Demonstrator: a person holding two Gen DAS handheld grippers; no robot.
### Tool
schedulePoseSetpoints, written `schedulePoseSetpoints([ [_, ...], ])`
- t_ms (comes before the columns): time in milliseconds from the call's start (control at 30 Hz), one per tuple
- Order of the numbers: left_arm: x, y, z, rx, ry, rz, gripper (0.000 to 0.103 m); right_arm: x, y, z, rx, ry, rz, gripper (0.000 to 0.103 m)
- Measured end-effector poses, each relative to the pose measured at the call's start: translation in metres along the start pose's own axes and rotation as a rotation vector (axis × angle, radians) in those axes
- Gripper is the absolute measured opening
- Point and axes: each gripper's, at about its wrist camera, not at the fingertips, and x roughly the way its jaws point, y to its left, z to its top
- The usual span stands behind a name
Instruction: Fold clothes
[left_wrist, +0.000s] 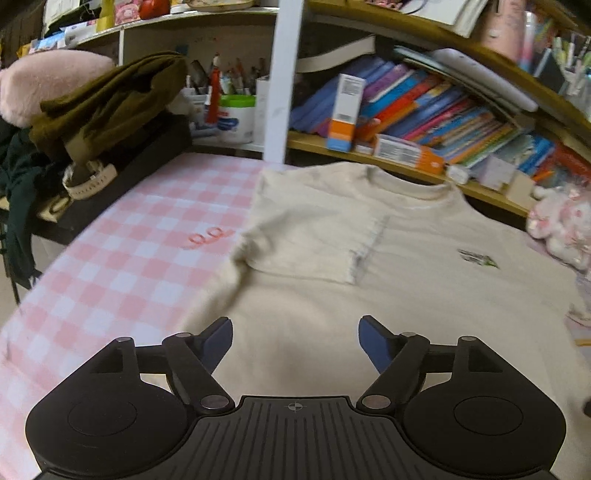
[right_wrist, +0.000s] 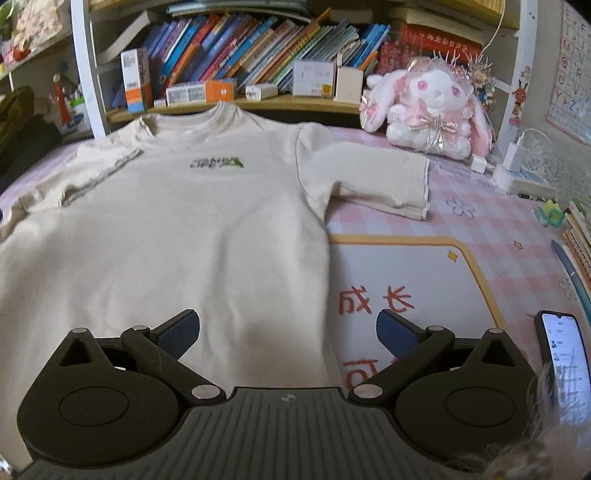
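While both grippers hang over the near hem, neither holds anything; the left gripper (left_wrist: 295, 341) has its fingers wide apart above bare cloth, and the right gripper (right_wrist: 288, 332) is spread just as wide, one blue pad (right_wrist: 181, 330) over the shirt and the other over the mat (right_wrist: 424, 266) with red characters; the shirt (right_wrist: 166, 240), cream with a small green chest print (right_wrist: 216, 162), lies flat, front up, on the pink checked table (left_wrist: 122, 258), collar toward the shelf; its left sleeve (left_wrist: 306, 240) is folded in over the chest, while the right sleeve (right_wrist: 376, 181) lies spread out on the cloth; a lit phone (right_wrist: 565, 365) lies to the right of the mat; farther back a white and pink plush rabbit (right_wrist: 432, 110) sits by the right sleeve; behind the collar a shelf holds leaning books (right_wrist: 266, 48) and small boxes; at far left an olive garment (left_wrist: 107, 99) is heaped on a dark stand.
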Motion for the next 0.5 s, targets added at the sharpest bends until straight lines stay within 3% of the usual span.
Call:
schedulePoseSetpoints([
  [167, -0.010, -0.014, -0.019, -0.001, 0.033, -0.062, 0.078, -0.012, 0.012, 0.005, 0.071, -0.047, -0.036, 0.103],
  [500, -0.028, -0.032, -0.042, 0.142, 0.017, -0.092, 0.080, -0.040, 0.037, -0.008, 0.132, -0.047, -0.099, 0.103],
])
